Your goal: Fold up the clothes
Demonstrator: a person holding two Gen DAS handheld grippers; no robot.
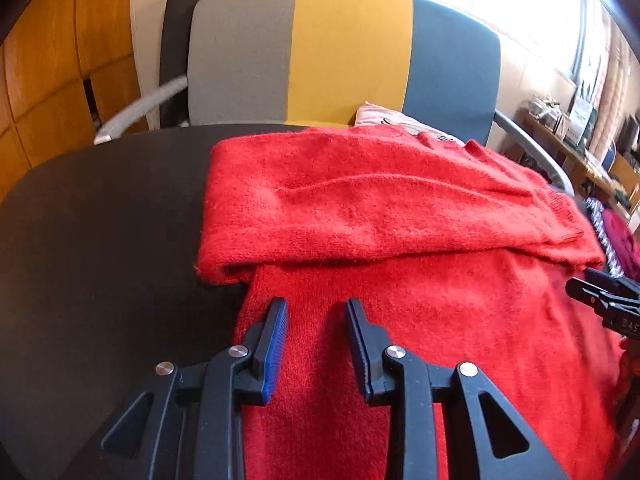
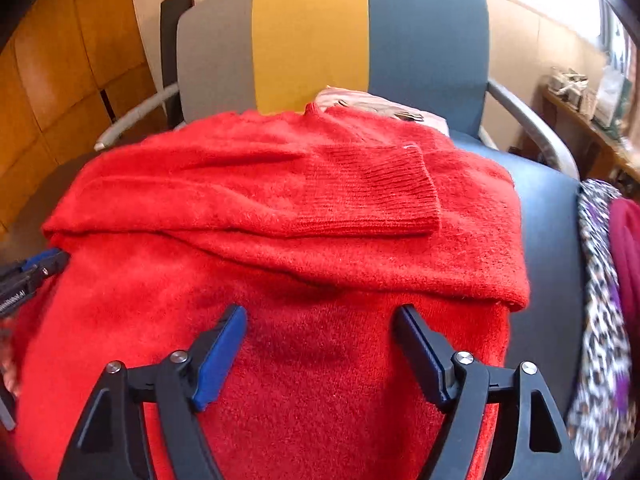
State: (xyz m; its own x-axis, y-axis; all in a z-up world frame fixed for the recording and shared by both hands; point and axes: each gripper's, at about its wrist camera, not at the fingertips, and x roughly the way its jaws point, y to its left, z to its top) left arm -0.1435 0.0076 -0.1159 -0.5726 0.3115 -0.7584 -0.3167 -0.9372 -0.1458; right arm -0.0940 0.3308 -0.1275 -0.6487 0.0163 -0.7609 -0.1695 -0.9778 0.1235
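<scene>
A red fuzzy sweater (image 1: 400, 220) lies flat, partly on a black table (image 1: 100, 240) and partly over a chair seat. Both sleeves are folded across its chest; a ribbed cuff (image 2: 384, 196) lies on top in the right wrist view, where the sweater (image 2: 280, 280) fills the middle. My left gripper (image 1: 316, 312) is open and empty, hovering just over the sweater's lower left body. My right gripper (image 2: 320, 320) is open wide and empty, over the lower right body. The right gripper's tip shows at the left wrist view's right edge (image 1: 600, 300).
A grey, yellow and blue armchair (image 1: 348, 52) stands behind the table, with a pink garment (image 2: 372, 106) on its seat. A leopard-print cloth (image 2: 600, 320) and a dark red cloth (image 2: 628, 248) lie to the right. Wooden cabinets (image 1: 52, 80) stand at the left.
</scene>
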